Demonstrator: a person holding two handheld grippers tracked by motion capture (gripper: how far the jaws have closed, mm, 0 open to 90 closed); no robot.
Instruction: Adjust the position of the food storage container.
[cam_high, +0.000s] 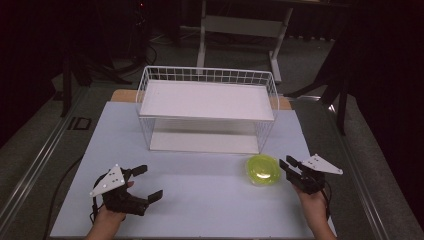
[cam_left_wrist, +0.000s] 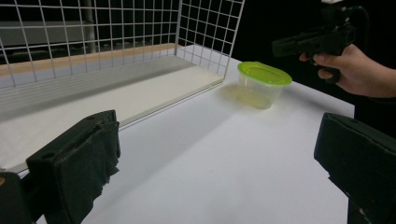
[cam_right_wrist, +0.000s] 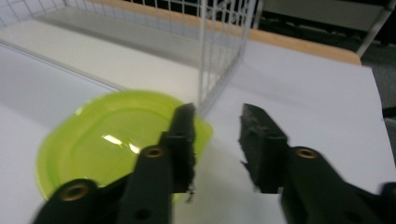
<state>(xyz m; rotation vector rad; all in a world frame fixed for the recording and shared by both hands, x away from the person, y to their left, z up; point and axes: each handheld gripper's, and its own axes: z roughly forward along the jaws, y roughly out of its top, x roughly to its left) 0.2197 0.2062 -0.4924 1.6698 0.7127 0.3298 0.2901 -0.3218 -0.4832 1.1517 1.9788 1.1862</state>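
You can't read any words, numbers or signs here; nothing you see has letters on it.

The table (cam_high: 200, 200) is a pale, plain bluish white with a tan wood strip along its far edge. At 12 o'clock the rack (cam_high: 207, 75) is white wire in a square grid, its shelves flat white. At 3 o'clock the tub (cam_high: 263, 170) has a lime-green lid over clear, yellow-tinged walls. Both grippers (cam_high: 145, 182) (cam_high: 290, 165) are black with pale grey plates.
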